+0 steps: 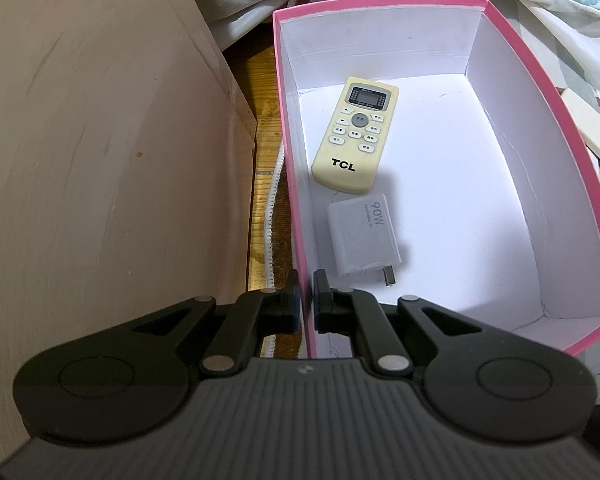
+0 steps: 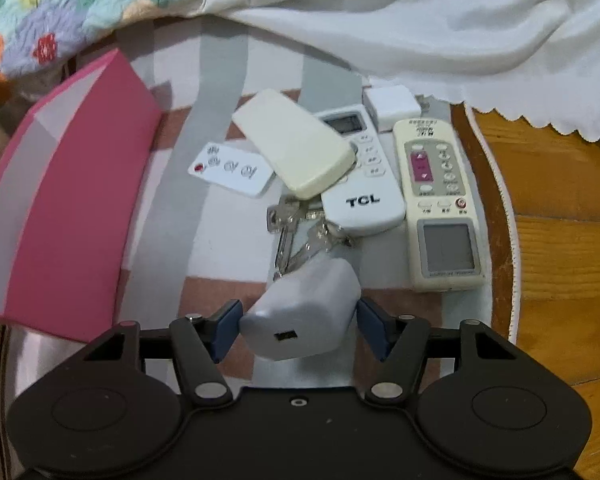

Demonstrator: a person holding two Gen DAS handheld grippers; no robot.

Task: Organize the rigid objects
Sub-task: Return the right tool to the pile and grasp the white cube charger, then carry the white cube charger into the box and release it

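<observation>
Pink box [image 1: 532, 128] fills the left wrist view, holding a yellowed remote [image 1: 354, 136] and a charger [image 1: 362, 236]; the left hand-held gripper [image 1: 306, 292] is closed on its near left wall. In the right wrist view, the right hand-held gripper [image 2: 298, 328] stands open around a grey adapter [image 2: 306, 308] at lower centre, with no firm pad contact visible.

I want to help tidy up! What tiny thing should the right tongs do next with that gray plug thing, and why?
Probably close a bit more. The right tongs straddle the gray charger, but their blue pads don't seem to press it firmly yet. It belongs in the pink box.
</observation>
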